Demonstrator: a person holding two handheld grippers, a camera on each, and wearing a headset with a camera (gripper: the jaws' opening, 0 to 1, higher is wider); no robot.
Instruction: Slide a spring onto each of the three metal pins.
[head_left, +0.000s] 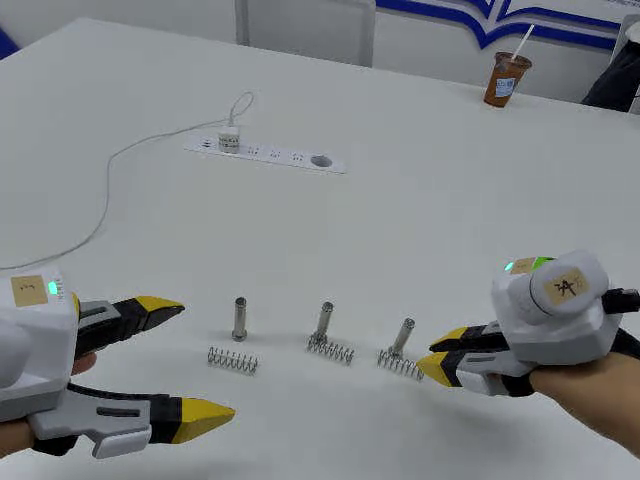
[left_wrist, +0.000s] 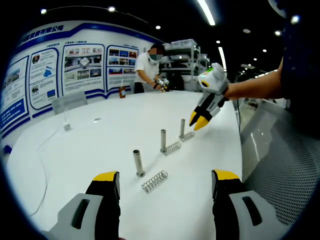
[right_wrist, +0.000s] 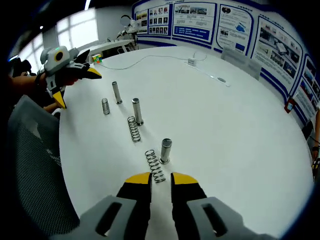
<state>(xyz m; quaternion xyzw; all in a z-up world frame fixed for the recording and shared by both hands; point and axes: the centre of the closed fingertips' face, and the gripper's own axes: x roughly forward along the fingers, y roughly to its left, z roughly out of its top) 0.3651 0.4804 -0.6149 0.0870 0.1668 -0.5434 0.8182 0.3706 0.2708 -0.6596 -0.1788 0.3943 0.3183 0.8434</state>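
Left gripper (head_left: 205, 358): my jaws stand wide apart and hold nothing; they wait near the left spring (head_left: 232, 360).
Left pin (head_left: 240, 318): upright and bare; its spring lies flat on the table (head_left: 400, 200) just in front.
Middle pin (head_left: 324, 322): upright and bare; the middle spring (head_left: 331, 349) lies at its foot.
Right pin (head_left: 404, 336): also bare; the right spring (head_left: 400, 364) lies at its base.
Right gripper (head_left: 428, 358): jaws almost together with a thin gap, empty, tips just beside the right spring.
Risk: I think a hard pinch can squash a spring or shoot it away.
Risk: a careless jaw can knock a loose pin over.
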